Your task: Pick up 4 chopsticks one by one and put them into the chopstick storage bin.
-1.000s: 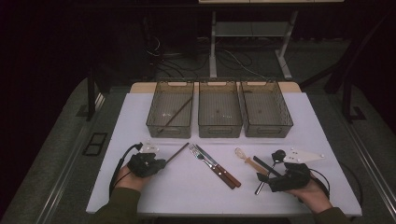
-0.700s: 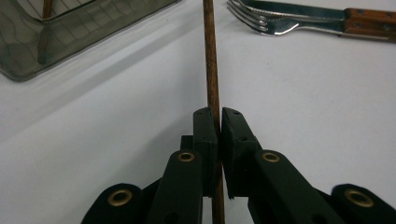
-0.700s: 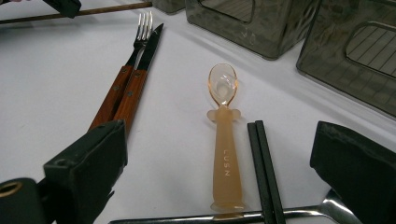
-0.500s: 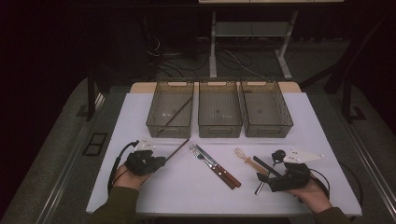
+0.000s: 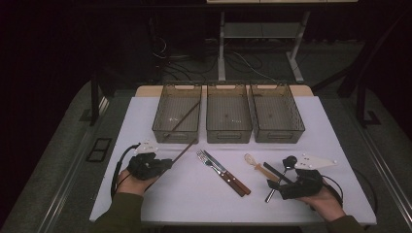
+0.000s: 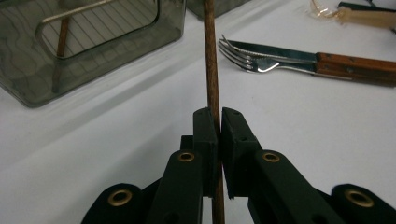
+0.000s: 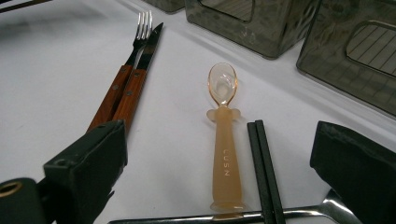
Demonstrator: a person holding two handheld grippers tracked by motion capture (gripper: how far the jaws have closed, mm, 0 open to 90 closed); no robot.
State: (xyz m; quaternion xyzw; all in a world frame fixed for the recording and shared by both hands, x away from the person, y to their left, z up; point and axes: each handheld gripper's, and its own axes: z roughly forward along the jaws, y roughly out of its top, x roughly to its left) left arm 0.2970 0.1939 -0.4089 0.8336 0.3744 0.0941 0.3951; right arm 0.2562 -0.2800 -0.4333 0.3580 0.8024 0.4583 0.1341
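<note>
The left gripper point(image 6: 218, 122) had clamped a brown chopstick point(image 6: 210, 60) and seemingly lifted its far end off the worktop point(image 5: 194, 194) toward the left bin point(image 5: 177, 114). The right gripper point(image 7: 219, 163) sat wide open over a spoon point(image 7: 223, 140).

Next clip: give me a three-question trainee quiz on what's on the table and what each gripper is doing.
1. True or false: the left gripper is shut on a brown chopstick.
2. Which bin already holds a chopstick: A left bin, B middle bin, C right bin?
3. Fill in: between the right gripper's open jaws lie a translucent ___ and black chopsticks.

Key: 1 true; 2 A; 3 spoon.
</note>
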